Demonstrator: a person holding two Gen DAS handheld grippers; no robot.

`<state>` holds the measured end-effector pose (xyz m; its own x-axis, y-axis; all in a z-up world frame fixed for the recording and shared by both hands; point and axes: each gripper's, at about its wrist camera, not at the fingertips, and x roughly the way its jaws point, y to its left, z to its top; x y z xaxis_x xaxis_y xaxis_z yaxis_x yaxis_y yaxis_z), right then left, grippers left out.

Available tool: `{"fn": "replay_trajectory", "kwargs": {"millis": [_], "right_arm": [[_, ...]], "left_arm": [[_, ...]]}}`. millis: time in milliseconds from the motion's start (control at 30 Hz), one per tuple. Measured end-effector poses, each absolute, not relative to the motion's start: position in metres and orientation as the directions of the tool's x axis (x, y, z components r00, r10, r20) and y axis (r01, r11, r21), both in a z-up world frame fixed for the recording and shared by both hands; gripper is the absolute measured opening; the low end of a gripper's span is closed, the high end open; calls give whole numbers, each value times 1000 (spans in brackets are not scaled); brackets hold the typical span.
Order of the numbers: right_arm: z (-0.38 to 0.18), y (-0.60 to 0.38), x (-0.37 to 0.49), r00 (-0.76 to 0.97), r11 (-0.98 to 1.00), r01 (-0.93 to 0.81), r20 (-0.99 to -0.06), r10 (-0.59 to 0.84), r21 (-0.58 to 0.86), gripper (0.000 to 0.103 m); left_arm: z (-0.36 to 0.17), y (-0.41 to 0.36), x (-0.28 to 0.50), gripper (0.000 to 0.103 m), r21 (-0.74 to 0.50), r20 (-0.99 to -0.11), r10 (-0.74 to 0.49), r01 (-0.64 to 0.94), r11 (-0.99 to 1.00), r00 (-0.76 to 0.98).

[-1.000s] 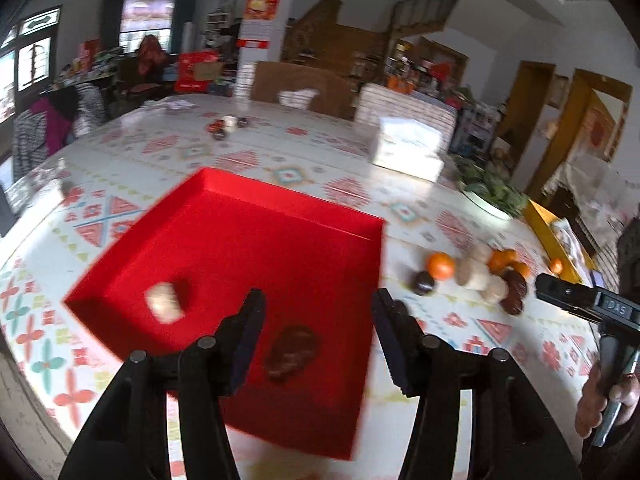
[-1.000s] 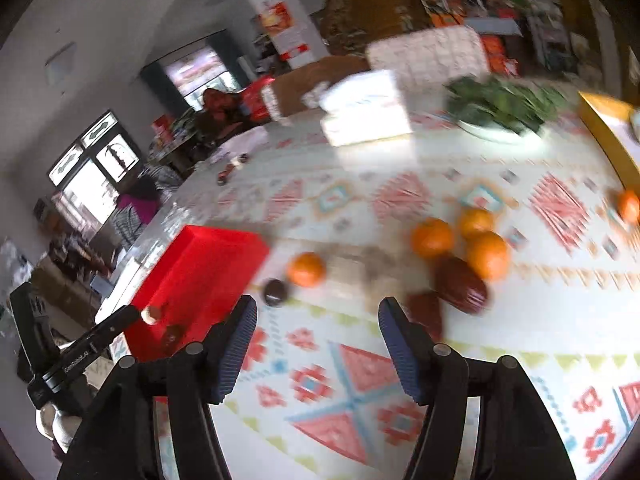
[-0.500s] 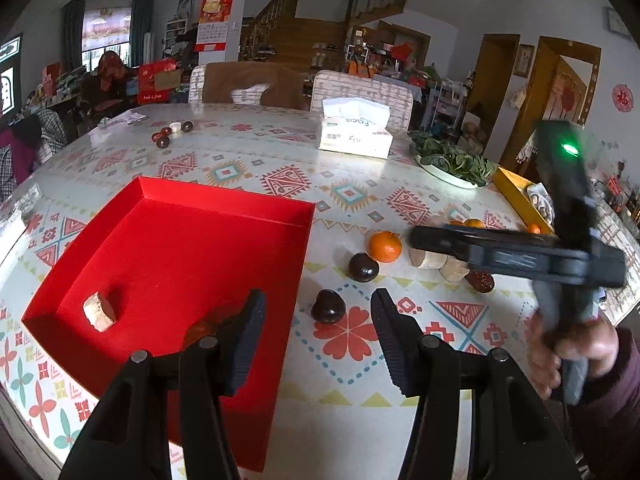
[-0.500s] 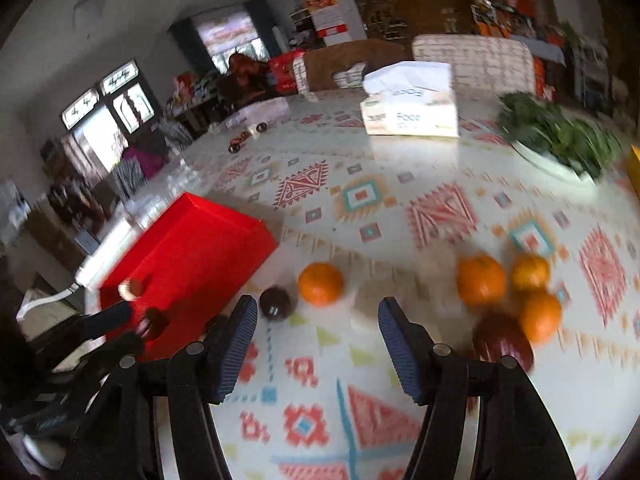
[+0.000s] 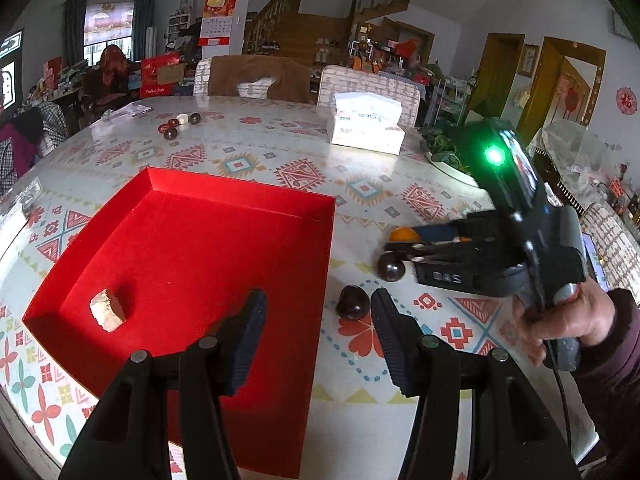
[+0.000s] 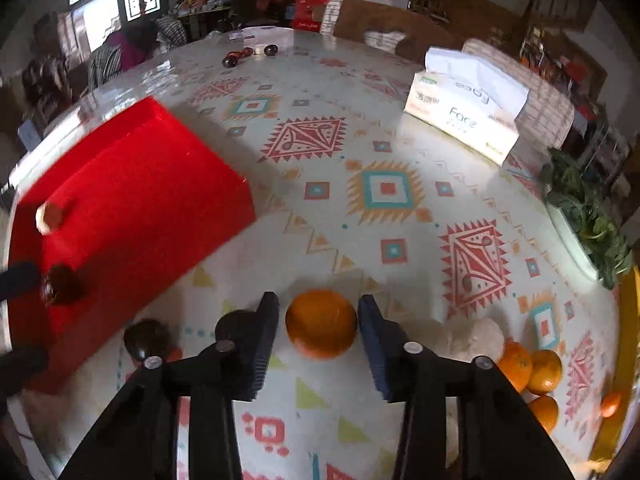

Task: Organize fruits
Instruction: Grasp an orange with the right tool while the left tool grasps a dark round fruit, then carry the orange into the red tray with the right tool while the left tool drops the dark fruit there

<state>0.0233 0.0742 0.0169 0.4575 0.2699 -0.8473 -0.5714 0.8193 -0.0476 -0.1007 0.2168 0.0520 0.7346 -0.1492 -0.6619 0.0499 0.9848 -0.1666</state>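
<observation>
step: picking fruit | right hand-held gripper jaws just closing around orange on counter, slight gaps remain | left hand-held gripper released, empty | next: clamp, carry to red tray

- Tray: showing glossy red inside and out.
- Tablecloth: showing pale cream, carrying red, teal and orange geometric motifs.
- Orange: glowing bright orange, near centre.
- Round fruits: appearing dark brown, almost black, right of the tray.
- Tissue box: showing white with grey lettering, far right.
- Gripper fingers: showing black with dark blue pads.
</observation>
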Motion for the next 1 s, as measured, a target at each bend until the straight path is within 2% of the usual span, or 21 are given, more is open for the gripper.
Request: {"fn": "replay_trajectory", "kwargs": {"millis": [467, 700, 867, 967, 1000], "right_arm": [[28, 7, -32, 467, 861, -488, -792, 394, 141, 37], [23, -37, -52, 483, 867, -422, -743, 463, 266, 37], [19, -49, -47, 467, 850, -405, -723, 509, 338, 37], [20, -51, -48, 465, 835, -420, -706, 535, 356, 37], [20, -51, -49, 464, 832, -423, -703, 538, 358, 37]], "left_arm": [[60, 196, -101, 53, -158, -656, -193, 118, 980, 729], [45, 150, -51, 53, -113, -724, -223, 207, 972, 653], [25, 129, -11, 53, -80, -780, -184, 196, 977, 598], [13, 120, 2, 49, -22, -808, -122, 177, 984, 577], [11, 118, 4, 42, 9, -811, -91, 167, 986, 578]]}}
